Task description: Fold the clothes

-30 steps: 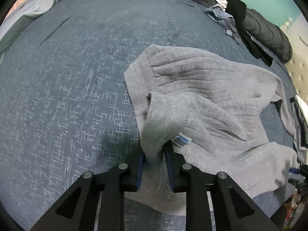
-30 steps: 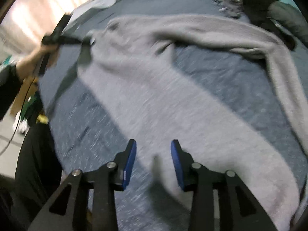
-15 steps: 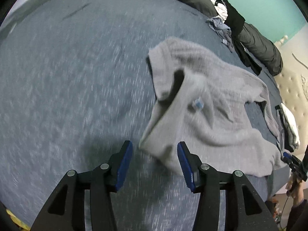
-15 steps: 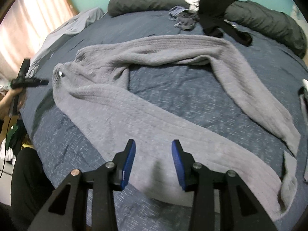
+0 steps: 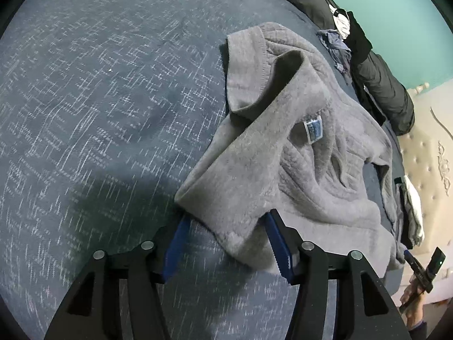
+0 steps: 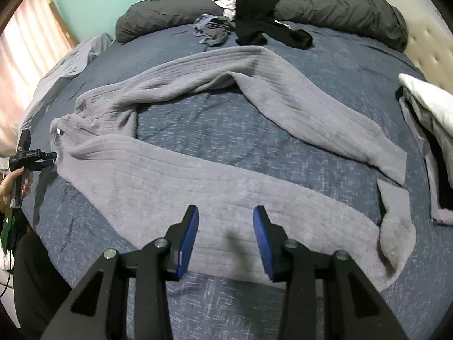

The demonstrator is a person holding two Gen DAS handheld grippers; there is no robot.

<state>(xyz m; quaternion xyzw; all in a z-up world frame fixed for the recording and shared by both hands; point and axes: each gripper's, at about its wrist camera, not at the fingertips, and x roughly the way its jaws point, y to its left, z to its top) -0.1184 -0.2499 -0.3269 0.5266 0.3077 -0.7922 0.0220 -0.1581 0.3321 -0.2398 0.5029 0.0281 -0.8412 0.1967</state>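
Grey fleece pants (image 6: 175,175) lie spread in a V on the dark blue bed (image 6: 215,124), legs running right. The waistband end (image 5: 254,170) is rumpled and folded over, showing a blue label (image 5: 312,129). My left gripper (image 5: 226,243) is open, and a corner of the waistband lies loose between its blue pads (image 5: 279,243). It also shows in the right wrist view as the left gripper (image 6: 31,155) at the waistband's edge. My right gripper (image 6: 226,240) is open, hovering over the near leg with nothing held; it appears far off as the right gripper (image 5: 421,266).
Dark grey pillows (image 6: 334,11) line the far edge of the bed, with a black garment (image 6: 263,14) and a small blue-grey one (image 6: 212,31). Stacked white and grey clothes (image 6: 430,113) sit at the right. A tufted headboard (image 5: 436,153) stands beyond. A person's hand (image 6: 11,187) holds the left gripper.
The left gripper was shut on the waistband a second ago; it has let go and now stands open at the fabric's corner. The right gripper drew back, staying open.
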